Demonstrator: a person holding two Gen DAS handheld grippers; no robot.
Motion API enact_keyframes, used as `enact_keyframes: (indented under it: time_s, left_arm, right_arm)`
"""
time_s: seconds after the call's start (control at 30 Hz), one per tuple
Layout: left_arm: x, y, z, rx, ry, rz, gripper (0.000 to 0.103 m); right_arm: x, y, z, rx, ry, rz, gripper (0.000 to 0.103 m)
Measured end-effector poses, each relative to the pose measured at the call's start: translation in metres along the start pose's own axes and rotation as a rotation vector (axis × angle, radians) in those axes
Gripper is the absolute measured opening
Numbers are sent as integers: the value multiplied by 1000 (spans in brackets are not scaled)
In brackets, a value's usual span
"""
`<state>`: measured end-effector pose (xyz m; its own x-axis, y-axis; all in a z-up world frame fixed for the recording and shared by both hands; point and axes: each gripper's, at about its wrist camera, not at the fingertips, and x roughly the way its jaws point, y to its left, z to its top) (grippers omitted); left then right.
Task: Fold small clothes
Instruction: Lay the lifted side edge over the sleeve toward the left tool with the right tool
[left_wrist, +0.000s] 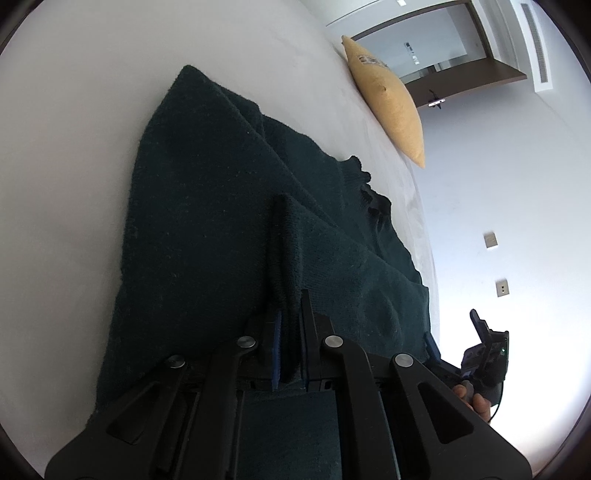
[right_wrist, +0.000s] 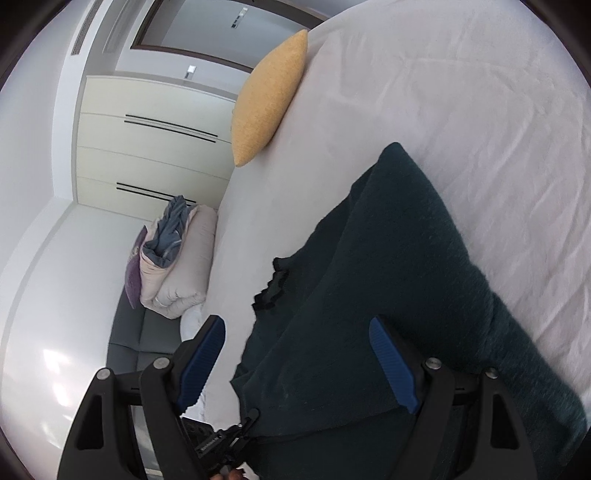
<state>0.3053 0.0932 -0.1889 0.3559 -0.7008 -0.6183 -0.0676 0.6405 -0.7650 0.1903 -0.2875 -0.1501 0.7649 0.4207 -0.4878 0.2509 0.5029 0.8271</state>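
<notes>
A dark green knit sweater lies on a white bed sheet. My left gripper is shut on a pinched fold of the sweater, which stands up between the blue pads. In the right wrist view the sweater drapes across the sheet, its ribbed collar at the left edge. My right gripper is open, its blue pads spread wide over the sweater's near edge, holding nothing. The right gripper also shows in the left wrist view.
A yellow cushion lies at the head of the bed, also in the left wrist view. Folded bedding is piled on a grey sofa beside the bed. White wardrobe doors stand behind.
</notes>
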Motion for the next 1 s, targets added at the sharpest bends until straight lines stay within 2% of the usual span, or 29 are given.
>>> enact_keyframes:
  time_s: [0.1, 0.2, 0.3, 0.33, 0.37, 0.47, 0.53, 0.63, 0.67, 0.77, 0.87, 1.0]
  left_arm:
    - [-4, 2, 2, -26, 22, -8, 8]
    - [-22, -5, -2, -7, 1, 58, 8]
    - [-58, -21, -5, 23, -121, 166, 8]
    - [-69, -34, -6, 64, -168, 190, 8]
    - [-71, -47, -7, 116, -180, 195, 8]
    - [-50, -91, -14, 304, -119, 224, 8]
    - [-23, -102, -17, 376, -68, 241, 8]
    - [11, -79, -15, 302, -1, 299, 8]
    - [17, -68, -16, 271, 4, 272, 8]
    - [14, -54, -20, 305, -31, 201, 8]
    - [10, -46, -16, 286, -6, 169, 8]
    - [7, -47, -17, 308, -12, 184, 8]
  right_arm:
    - [14, -19, 1, 7, 45, -14, 90]
    - [11, -22, -1, -2, 32, 27, 91]
    - [10, -22, -2, -6, 37, 41, 91]
    - [9, -20, -2, -6, 45, 35, 91]
    - [7, -17, -1, -4, 53, 30, 90]
    - [-6, -9, 7, 8, 43, 98, 92]
    - [-15, -3, 20, -4, 12, 123, 92]
    - [-10, -2, 43, -17, 37, 124, 92]
    - [-3, -4, 49, -24, 62, 116, 92]
    - [18, -25, 65, 1, 118, 21, 90]
    - [19, -37, 62, -9, 108, 75, 90]
    - [5, -32, 41, -99, 125, 71, 90]
